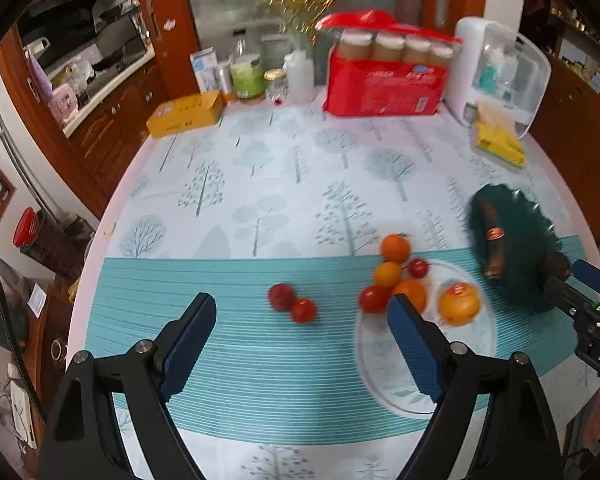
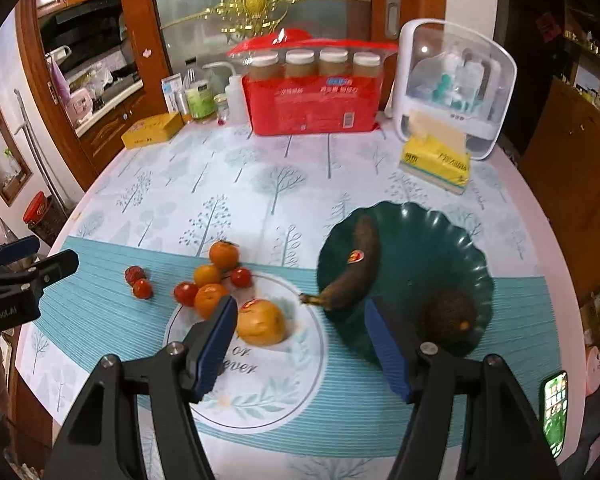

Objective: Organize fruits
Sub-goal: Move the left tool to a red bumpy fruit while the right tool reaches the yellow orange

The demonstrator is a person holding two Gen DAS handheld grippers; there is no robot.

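A dark green scalloped plate (image 2: 456,248) holds a brown banana (image 2: 356,276) and a dark round fruit (image 2: 452,314). Left of it a large orange (image 2: 260,322), several small oranges (image 2: 211,298) and red tomatoes (image 2: 186,293) lie on the cloth. Two more tomatoes (image 1: 292,303) lie apart to the left. My left gripper (image 1: 302,312) is open and empty, above the cloth near those two tomatoes. My right gripper (image 2: 300,316) is open and empty, between the large orange and the plate. The plate also shows in the left wrist view (image 1: 516,248).
At the back of the round table stand a red package of jars (image 2: 316,100), a white dispenser box (image 2: 452,84), a yellow tissue pack (image 2: 436,160), a yellow box (image 2: 152,130) and bottles (image 2: 198,98). A phone (image 2: 555,412) lies at the right edge.
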